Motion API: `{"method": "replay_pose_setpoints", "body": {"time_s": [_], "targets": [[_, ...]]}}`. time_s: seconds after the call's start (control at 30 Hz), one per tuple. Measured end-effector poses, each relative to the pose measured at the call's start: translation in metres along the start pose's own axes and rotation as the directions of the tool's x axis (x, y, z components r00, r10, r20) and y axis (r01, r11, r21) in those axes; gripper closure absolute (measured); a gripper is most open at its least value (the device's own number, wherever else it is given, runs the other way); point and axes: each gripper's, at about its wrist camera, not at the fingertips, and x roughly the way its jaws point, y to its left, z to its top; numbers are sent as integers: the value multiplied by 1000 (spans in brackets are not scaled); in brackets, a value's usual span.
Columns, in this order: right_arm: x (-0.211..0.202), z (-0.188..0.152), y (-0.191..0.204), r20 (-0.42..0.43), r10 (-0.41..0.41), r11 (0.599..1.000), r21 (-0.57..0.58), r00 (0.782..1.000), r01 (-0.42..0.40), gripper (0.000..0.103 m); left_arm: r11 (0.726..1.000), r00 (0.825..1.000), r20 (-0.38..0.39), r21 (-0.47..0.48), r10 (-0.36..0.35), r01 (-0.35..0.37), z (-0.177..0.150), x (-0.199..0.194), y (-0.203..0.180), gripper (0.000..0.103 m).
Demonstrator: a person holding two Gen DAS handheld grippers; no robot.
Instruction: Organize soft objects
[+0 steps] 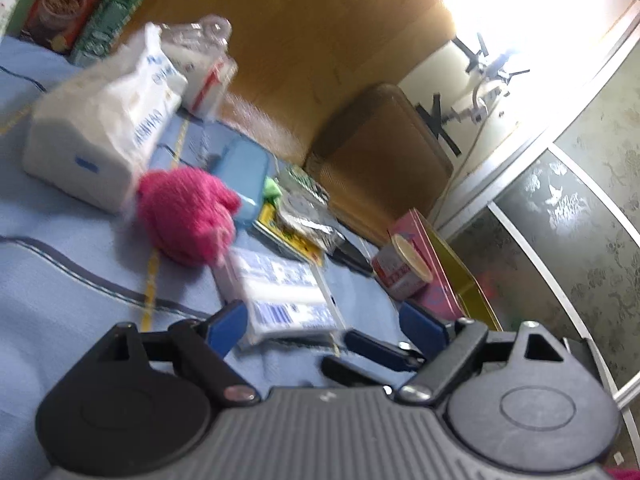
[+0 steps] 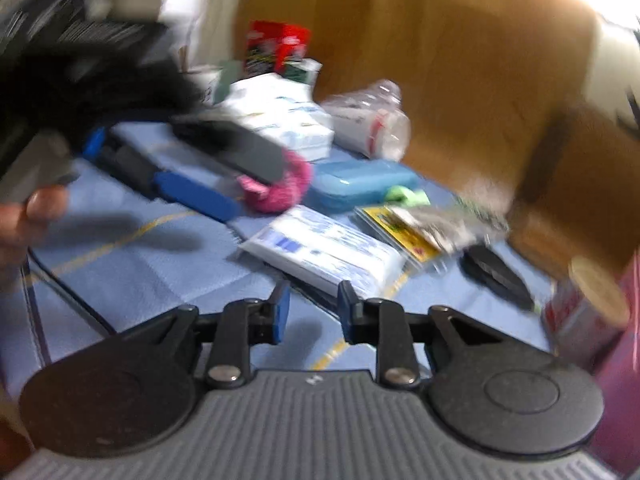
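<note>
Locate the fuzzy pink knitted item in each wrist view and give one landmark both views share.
Left wrist view: the fuzzy pink knitted item lies left of centre on the light blue cloth, just below the white tissue pack.
Right wrist view: it sits near centre, partly hidden behind the left claw.
Shared landmark: the flat blue plastic case lies right beside it in both views.
</note>
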Motion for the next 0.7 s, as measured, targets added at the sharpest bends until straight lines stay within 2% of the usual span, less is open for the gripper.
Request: {"method": "replay_pose_setpoints", "body": {"time_s": [0.03, 0.1, 0.13, 0.23, 0.3, 0.33, 0.4, 0.5, 0.6, 0.67, 0.7], "targets": [[-1, 0, -12, -6, 22, 997, 75, 1000, -22, 67, 1000, 1000, 5, -1, 5, -5, 2, -2, 1, 16], [1, 0, -40, -25, 94, 961, 262, 995, -85, 67, 1000, 1000, 8, -1, 22, -22, 6, -2, 4, 16], [4, -1, -55, -30, 137, 925, 362, 990, -117, 67, 1000, 1000, 6, -3, 31, -31, 8, -1, 5, 16], [12, -7, -85, -13, 258, 771, 605, 966, -198, 65, 999, 999, -5, -23, 35, -35, 11, 2, 11, 16], [19, -10, -94, 8, 309, 689, 688, 951, -230, 65, 998, 999, -14, -44, 36, -37, 12, 5, 15, 17], [20, -10, -95, 12, 319, 669, 705, 948, -234, 65, 998, 999, -19, -49, 35, -36, 12, 8, 15, 17], [25, -8, -96, 8, 326, 660, 714, 945, -234, 65, 998, 999, -31, -53, 35, -36, 15, 13, 17, 18], [27, -7, -97, 1, 315, 667, 711, 949, -222, 65, 998, 998, -44, -53, 35, -37, 17, 20, 15, 19], [27, -6, -106, 23, 315, 656, 717, 949, -235, 65, 997, 998, -56, -62, 35, -39, 13, 26, 15, 20], [37, -4, -112, 17, 322, 640, 733, 947, -231, 65, 996, 996, -80, -75, 38, -44, 9, 35, 18, 23], [43, -3, -109, 10, 348, 624, 744, 937, -240, 64, 997, 997, -64, -62, 37, -41, 8, 36, 17, 23]]}}
